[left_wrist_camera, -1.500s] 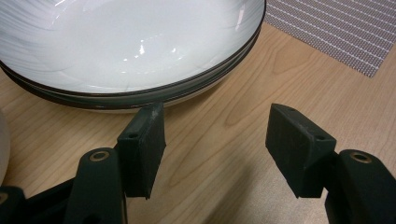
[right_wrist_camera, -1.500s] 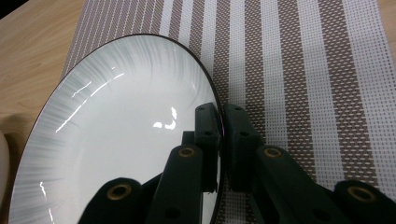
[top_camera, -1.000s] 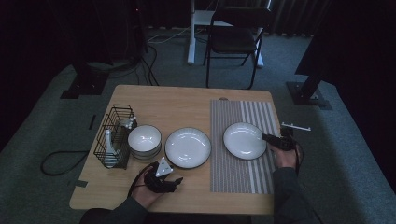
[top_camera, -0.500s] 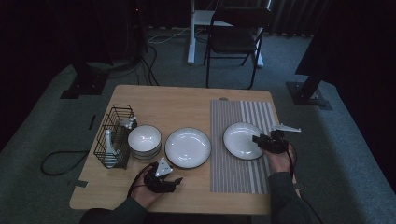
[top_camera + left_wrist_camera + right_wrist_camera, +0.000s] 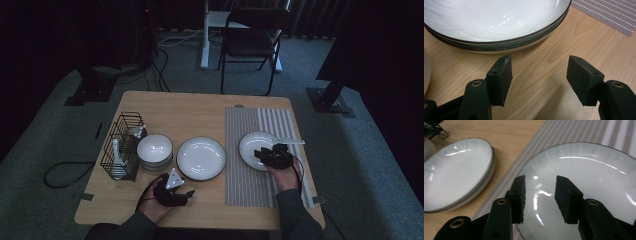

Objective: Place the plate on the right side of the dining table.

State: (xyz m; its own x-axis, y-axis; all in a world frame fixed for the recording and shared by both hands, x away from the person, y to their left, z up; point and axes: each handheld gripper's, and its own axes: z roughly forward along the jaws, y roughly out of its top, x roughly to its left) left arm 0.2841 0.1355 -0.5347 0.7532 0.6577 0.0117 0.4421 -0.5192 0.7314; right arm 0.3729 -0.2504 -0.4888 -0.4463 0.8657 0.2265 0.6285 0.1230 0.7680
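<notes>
Right gripper (image 5: 266,154) hangs over the plate (image 5: 252,145) on the striped mat (image 5: 250,182), its jaws part open with nothing between them, and they've just been closing a bit. Left gripper (image 5: 539,77) sits wide and empty on the table (image 5: 200,112) by the stacked plates (image 5: 201,157). I'd say go for the rim, not the slick middle: come in low, one jaw under the edge, squeeze slowly.

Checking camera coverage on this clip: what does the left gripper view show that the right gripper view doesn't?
Left gripper view: the left tongs, open and empty over bare table in front of the stacked plates.
Right gripper view: the right tongs, empty and just closing a little, over the single plate on the striped placemat.
Both: the stacked plates, the placemat and the wooden table.
</notes>
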